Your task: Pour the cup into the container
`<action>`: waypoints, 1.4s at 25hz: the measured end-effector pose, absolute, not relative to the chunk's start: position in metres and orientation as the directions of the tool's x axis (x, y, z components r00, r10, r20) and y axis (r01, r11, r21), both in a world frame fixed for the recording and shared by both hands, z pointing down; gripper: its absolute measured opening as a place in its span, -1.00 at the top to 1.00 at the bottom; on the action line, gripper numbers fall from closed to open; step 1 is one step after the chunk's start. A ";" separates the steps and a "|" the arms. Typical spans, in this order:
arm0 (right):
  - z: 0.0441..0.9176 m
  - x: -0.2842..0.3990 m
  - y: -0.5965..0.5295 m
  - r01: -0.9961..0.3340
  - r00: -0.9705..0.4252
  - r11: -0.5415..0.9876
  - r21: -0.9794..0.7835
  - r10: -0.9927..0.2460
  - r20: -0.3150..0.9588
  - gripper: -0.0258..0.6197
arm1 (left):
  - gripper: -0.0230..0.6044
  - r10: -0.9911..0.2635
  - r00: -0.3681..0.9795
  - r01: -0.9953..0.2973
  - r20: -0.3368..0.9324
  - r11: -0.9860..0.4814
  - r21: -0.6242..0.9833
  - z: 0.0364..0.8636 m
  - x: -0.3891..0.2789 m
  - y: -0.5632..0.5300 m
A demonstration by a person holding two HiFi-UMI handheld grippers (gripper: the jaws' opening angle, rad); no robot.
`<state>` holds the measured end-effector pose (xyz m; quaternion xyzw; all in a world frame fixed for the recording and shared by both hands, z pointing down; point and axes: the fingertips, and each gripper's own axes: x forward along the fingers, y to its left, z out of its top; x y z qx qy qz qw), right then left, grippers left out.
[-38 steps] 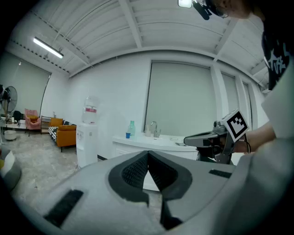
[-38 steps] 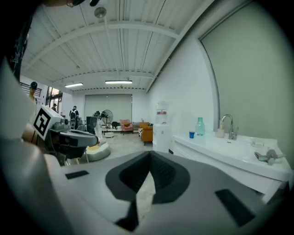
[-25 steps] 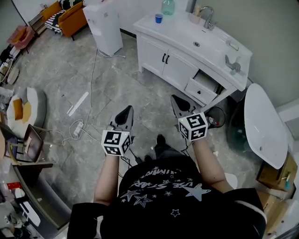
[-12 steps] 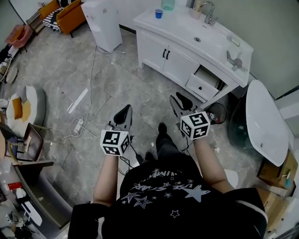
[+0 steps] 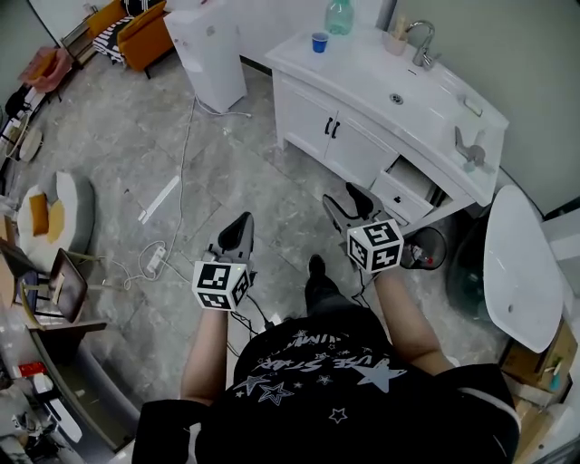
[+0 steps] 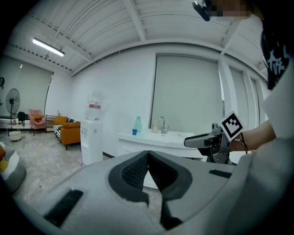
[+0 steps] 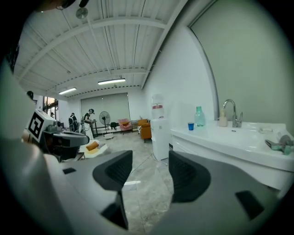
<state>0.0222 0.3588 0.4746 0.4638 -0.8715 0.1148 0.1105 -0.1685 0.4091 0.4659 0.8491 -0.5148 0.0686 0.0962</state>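
A small blue cup [image 5: 319, 42] stands on the far left end of the white vanity counter [image 5: 362, 68], next to a green-tinted bottle [image 5: 338, 15]. Both also show in the left gripper view, cup [image 6: 134, 131] and bottle [image 6: 138, 124], and in the right gripper view, cup [image 7: 190, 125] and bottle [image 7: 199, 116]. My left gripper [image 5: 237, 228] is shut and empty, held over the floor well short of the vanity. My right gripper [image 5: 352, 201] is open; its jaws have just been opening, with nothing between them. Both point toward the vanity.
The vanity has a sink [image 5: 396, 98] with a faucet [image 5: 421, 41] and an open drawer [image 5: 408, 186]. A water dispenser [image 5: 210, 50] stands to its left. A cable and power strip [image 5: 154, 260] lie on the floor. A dark bin [image 5: 426, 246] sits by the vanity's right end.
Both grippers have moved forward toward the vanity. The right gripper's jaws, shut a second ago, now stand apart. The left gripper stays shut.
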 end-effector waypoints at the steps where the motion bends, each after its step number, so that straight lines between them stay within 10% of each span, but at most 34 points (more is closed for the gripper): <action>1: 0.474 0.026 0.345 -0.833 -0.547 0.545 -0.097 -0.782 0.300 0.14 | 0.90 -0.866 0.452 -0.892 0.214 -0.442 0.097 0.466 -0.168 0.396; 35: 0.477 0.108 0.093 -0.839 -0.541 0.529 -0.130 -0.782 0.308 -0.22 | 0.90 -0.880 0.423 -0.906 0.217 -0.410 0.106 0.462 -0.097 0.150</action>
